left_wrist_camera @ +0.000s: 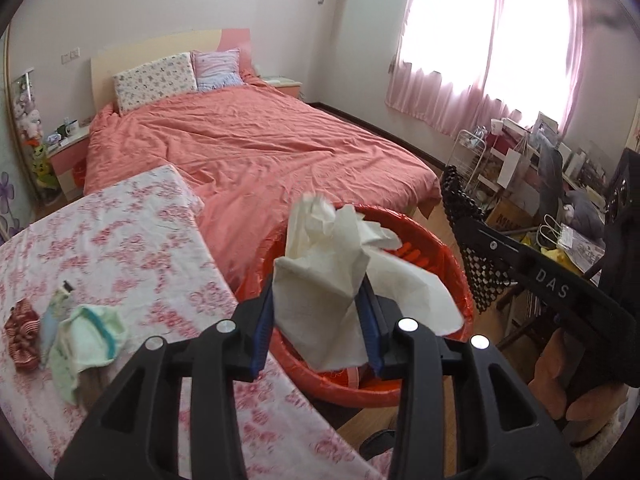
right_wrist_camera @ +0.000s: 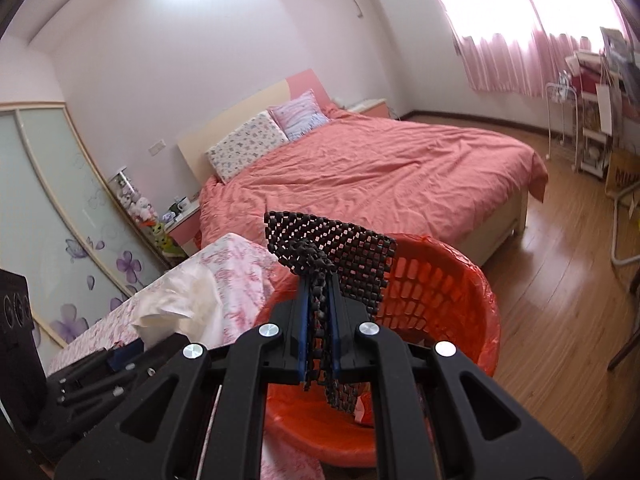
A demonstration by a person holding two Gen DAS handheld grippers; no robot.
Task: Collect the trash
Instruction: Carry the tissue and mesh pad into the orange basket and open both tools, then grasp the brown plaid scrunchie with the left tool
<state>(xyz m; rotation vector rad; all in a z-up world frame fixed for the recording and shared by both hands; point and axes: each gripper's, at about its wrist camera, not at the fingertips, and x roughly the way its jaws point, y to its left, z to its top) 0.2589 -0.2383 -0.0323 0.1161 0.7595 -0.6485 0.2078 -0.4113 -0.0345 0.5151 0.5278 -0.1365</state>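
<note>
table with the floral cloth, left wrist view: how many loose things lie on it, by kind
red patterned scrunchie: 1
tube: 1
pale green cloth: 1
total: 3, all lying on the floral tablecloth

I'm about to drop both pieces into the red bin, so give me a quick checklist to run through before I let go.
1. Left gripper holds the white tissue between its jaws: ok.
2. Right gripper shut on the black mesh mat: ok.
3. Tissue above the red bin opening: ok.
4. Mesh mat above the bin opening: ok.
5. Room left inside the bin: ok.
6. Table free of items: not ok, green cloth and red scrunchie lie there.
</note>
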